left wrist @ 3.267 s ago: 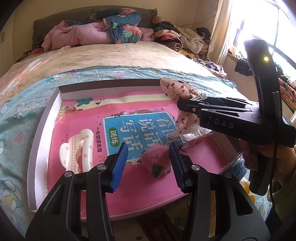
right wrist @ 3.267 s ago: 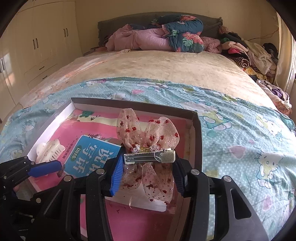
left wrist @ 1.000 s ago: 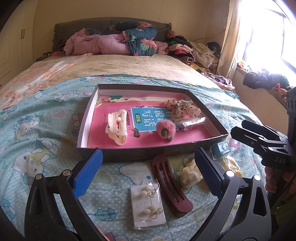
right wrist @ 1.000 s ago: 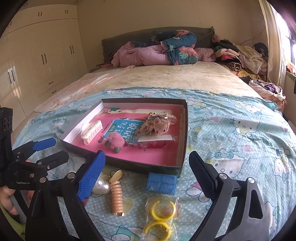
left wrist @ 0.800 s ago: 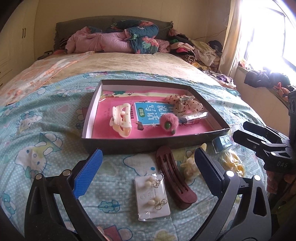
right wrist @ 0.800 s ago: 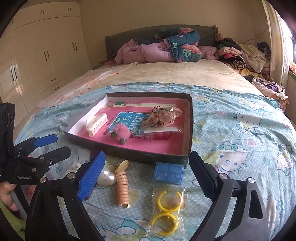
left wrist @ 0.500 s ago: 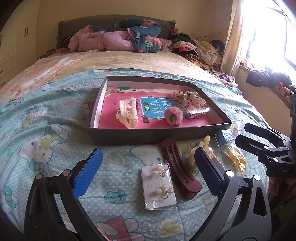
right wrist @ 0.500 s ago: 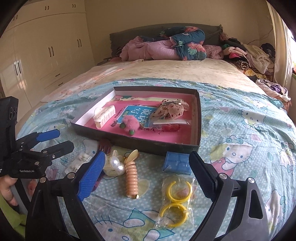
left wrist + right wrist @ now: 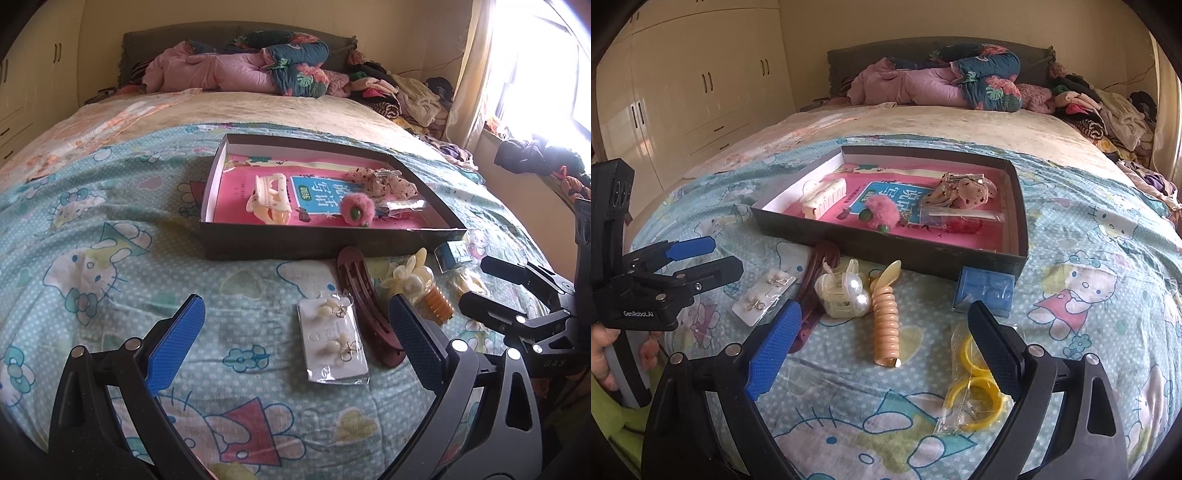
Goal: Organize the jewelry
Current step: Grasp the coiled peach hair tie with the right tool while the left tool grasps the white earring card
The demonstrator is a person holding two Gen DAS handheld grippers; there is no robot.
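Box [image 9: 321,245] sits ahead of both grippers on the blanket [image 9: 110,229], dark walls, pink lining. Inside: cream claw clip [image 9: 269,199], pink pompom [image 9: 356,209], spotted bow clip [image 9: 380,182], a clear packet [image 9: 960,216] (contents too small to tell).

Loose pieces lie between the box's front wall and the grippers. Earring card [image 9: 332,341] just ahead of the left gripper [image 9: 291,341], nearer its right finger; maroon clip [image 9: 364,306] beside the card. Pearl clip [image 9: 844,291] and coil hair tie [image 9: 884,325] ahead of the right gripper [image 9: 884,350], between its fingers. Blue case [image 9: 984,290] touching the box wall, ahead of the right finger. Bagged yellow rings [image 9: 975,384] right at that finger, partly hidden behind it.

Left gripper: jaws wide, holding nothing. Right gripper: same, wide and holding nothing.
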